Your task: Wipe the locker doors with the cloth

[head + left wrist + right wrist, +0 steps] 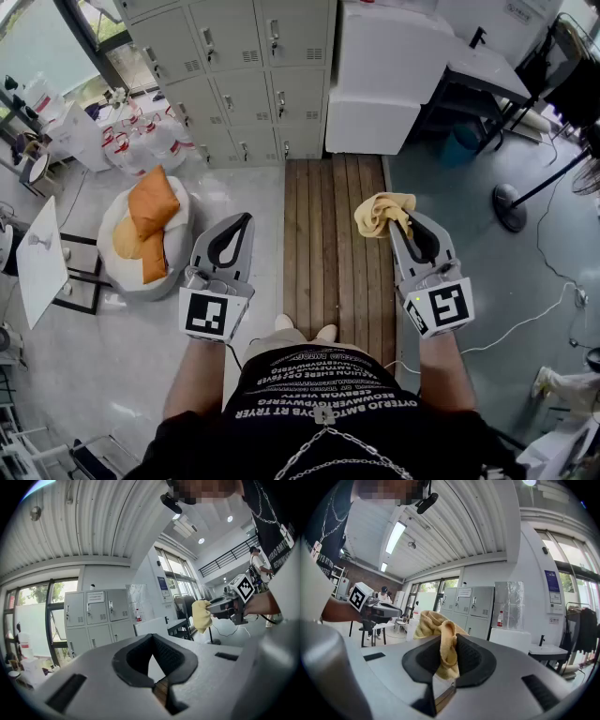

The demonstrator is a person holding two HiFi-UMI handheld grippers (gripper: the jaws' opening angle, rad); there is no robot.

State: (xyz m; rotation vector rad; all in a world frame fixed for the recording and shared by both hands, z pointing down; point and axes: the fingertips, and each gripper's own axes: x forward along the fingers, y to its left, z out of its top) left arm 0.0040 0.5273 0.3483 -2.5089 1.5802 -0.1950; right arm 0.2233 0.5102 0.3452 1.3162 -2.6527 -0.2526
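Head view: the right gripper [401, 223] is clamped on the yellow cloth [380, 211], which bunches out past its jaw tips, well short of the locker doors [234, 84]. The left gripper [242, 223] has its jaws pressed together on nothing. The doors lie ahead and left of the cloth, so the coming move likely runs forward and leftward.

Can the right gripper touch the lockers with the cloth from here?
Probably not yet. The right gripper holds the cloth, but the lockers stand well ahead, past the wooden floor. Nothing blocks the path.
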